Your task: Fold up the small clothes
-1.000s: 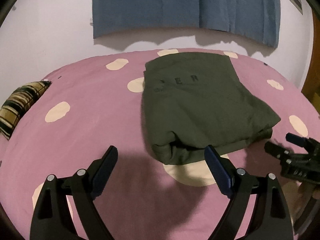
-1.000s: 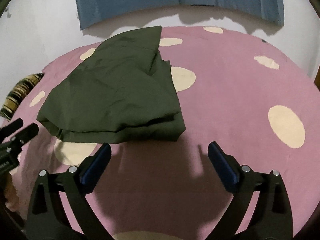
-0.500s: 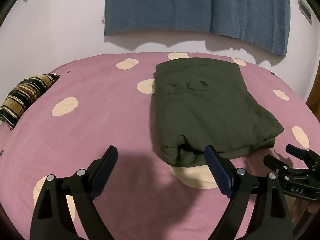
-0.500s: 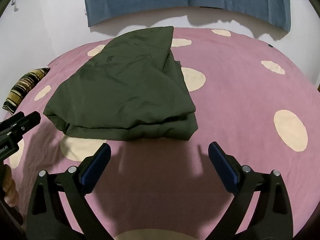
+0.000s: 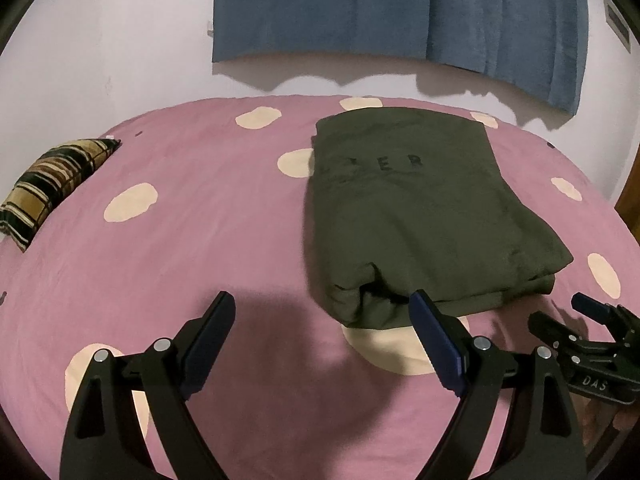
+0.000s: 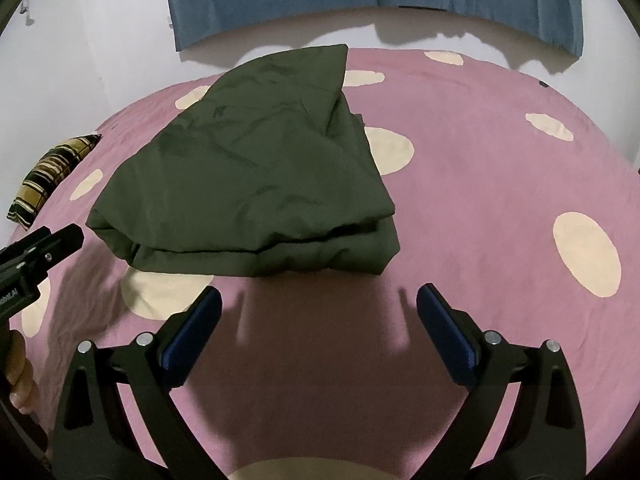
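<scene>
Olive-green garment [image 5: 404, 216] is lying folded into a thick rectangular packet on the pink bedsheet [image 5: 200, 240] with cream dots, toward the far middle of the bed, faint dark lettering showing on its top layer. Near edge is bulging a little, layers stacked unevenly at the front left corner.

Left claw [image 5: 322, 330] is hovering just short of the packet's near edge, jaws standing wide apart, nothing between them. Right claw [image 6: 318, 322] is likewise spread wide and empty, poised just before the packet's near hem and not touching it.

Judging by the compact shape, folding looks nearly done; both claws appear to be pausing between steps. A next move would likely call for either one more fold or squaring the loose front layers, pinching thin cloth edges without dragging the stack.

No containers showing. Striped cushion [image 5: 52, 184] is sitting at the bed's left edge; blue cloth [image 5: 400, 12] is hanging on the wall behind.
</scene>
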The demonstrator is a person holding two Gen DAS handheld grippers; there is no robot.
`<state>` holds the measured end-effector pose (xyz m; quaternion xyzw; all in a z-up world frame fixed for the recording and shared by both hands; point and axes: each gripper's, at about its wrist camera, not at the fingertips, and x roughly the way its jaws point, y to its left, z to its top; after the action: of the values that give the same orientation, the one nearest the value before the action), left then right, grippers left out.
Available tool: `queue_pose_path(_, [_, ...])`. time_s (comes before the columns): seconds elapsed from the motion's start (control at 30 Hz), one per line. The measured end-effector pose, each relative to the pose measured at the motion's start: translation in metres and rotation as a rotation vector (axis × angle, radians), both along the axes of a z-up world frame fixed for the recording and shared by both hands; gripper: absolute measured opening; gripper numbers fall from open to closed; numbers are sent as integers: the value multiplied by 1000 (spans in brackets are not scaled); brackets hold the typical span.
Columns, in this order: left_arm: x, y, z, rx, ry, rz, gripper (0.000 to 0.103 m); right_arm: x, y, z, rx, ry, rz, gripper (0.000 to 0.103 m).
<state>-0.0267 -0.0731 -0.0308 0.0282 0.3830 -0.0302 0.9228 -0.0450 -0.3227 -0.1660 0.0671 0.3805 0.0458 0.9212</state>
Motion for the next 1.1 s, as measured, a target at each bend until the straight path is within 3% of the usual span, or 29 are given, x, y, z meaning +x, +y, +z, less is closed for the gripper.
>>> queue_pose_path(0.83, [4, 2, -7, -31, 52, -7, 87, -1, 4, -4, 9, 28, 6, 98])
queue_pose_path(0.97, [-2, 1, -4, -9, 20, 28, 88, -1, 6, -5, 9, 30, 11, 98])
queue_pose_path(1.1, [-12, -1, 11, 30, -78, 21, 88, -1, 7, -5, 17, 27, 21, 98])
